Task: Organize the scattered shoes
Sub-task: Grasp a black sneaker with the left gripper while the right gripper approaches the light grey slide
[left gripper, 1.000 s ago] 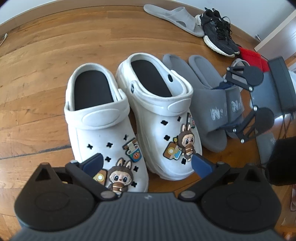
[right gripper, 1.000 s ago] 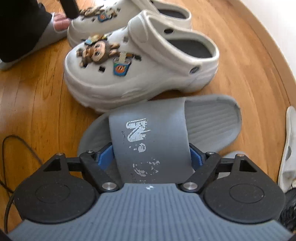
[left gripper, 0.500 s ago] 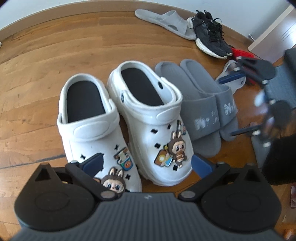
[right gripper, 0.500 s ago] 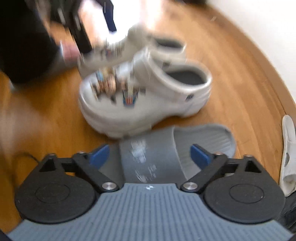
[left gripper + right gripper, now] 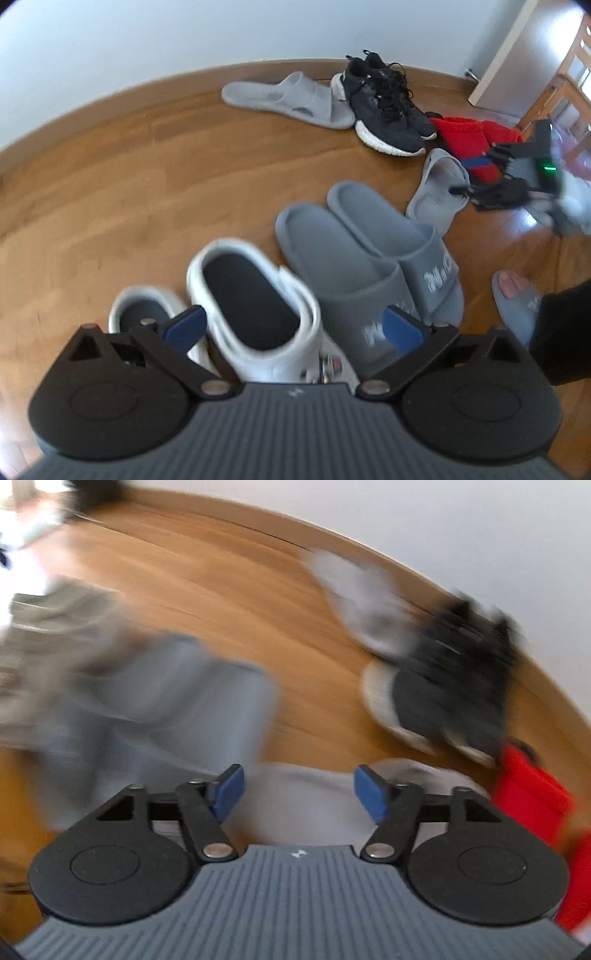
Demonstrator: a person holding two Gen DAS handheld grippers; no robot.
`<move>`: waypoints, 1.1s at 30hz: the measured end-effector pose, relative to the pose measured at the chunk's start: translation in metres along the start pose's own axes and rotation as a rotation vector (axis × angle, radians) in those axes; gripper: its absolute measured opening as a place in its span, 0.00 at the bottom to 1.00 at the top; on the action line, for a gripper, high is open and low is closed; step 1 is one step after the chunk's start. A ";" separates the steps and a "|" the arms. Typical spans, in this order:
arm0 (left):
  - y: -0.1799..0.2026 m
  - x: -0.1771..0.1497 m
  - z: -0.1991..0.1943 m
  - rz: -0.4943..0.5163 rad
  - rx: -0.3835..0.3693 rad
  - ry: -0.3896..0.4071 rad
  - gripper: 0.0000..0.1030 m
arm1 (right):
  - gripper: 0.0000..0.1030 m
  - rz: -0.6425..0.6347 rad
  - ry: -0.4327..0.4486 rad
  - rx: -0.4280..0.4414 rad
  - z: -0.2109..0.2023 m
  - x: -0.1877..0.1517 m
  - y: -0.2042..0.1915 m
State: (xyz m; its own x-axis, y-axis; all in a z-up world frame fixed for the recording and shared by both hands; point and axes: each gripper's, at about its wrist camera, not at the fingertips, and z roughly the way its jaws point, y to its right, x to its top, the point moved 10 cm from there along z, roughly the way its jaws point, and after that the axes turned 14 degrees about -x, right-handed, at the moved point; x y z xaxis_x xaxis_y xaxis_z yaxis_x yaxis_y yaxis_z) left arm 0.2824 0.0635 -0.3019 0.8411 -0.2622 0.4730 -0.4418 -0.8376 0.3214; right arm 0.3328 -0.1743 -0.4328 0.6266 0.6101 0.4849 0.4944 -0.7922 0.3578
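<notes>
step: we judge pairing goes on | white clogs (image 5: 236,306) and grey slides (image 5: 369,258) lie paired between and just beyond our left gripper (image 5: 291,328) fingers, spread wide, empty | right gripper (image 5: 299,788) fingers wide, empty, over a pale grey slide (image 5: 306,805); view blurred | next: close on it, match its mate (image 5: 288,98) beside the black sneakers (image 5: 388,107)

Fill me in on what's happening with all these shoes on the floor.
A person with a handheld gripper in each hand is tidying shoes on a wooden floor. The white clogs and dark grey slides sit paired side by side. The left gripper is open above them, holding nothing. The right gripper is open too, over a lone light grey slipper beside the red slippers. Its mate lies by the wall next to the black sneakers.
</notes>
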 end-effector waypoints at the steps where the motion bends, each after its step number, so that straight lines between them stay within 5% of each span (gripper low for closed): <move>1: 0.002 0.011 0.004 0.026 0.012 -0.002 0.99 | 0.57 0.002 -0.020 -0.040 0.013 -0.005 0.010; 8: 0.037 0.094 0.066 0.219 0.012 -0.016 0.99 | 0.56 0.013 -0.158 -0.318 0.097 -0.041 0.083; 10: 0.051 0.121 0.093 0.282 -0.003 -0.011 0.99 | 0.55 0.018 -0.164 -0.326 0.100 -0.048 0.088; 14: 0.072 0.188 0.162 0.351 0.000 0.029 0.99 | 0.18 0.005 -0.135 -0.352 0.094 -0.059 0.091; 18: 0.078 0.242 0.211 0.333 0.024 0.072 0.99 | 0.05 0.101 -0.146 -0.408 0.075 -0.077 0.130; 23: 0.077 0.298 0.257 0.197 0.019 0.148 0.99 | 0.10 0.238 -0.233 -0.371 0.043 -0.132 0.194; 25: 0.072 0.312 0.279 0.126 0.002 0.149 0.99 | 0.21 0.245 -0.337 -0.267 0.037 -0.164 0.207; 27: 0.060 0.314 0.303 0.056 0.041 0.097 0.99 | 0.79 0.310 -0.428 -0.112 0.027 -0.189 0.213; 29: 0.048 0.306 0.325 -0.012 0.075 0.031 0.89 | 0.88 0.459 -0.493 0.115 0.007 -0.214 0.223; 30: 0.042 0.298 0.336 -0.046 0.074 -0.007 0.53 | 0.89 0.518 -0.475 0.205 -0.009 -0.219 0.230; 33: 0.035 0.283 0.340 -0.112 0.075 0.010 0.33 | 0.99 0.618 -0.333 0.246 -0.045 -0.213 0.243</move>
State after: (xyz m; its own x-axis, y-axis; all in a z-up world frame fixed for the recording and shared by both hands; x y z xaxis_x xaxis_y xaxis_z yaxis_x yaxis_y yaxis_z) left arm 0.6108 -0.2032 -0.4356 0.8807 -0.1602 0.4457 -0.3201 -0.8950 0.3108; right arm 0.2922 -0.4971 -0.4134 0.9645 0.0573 0.2580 0.0882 -0.9900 -0.1099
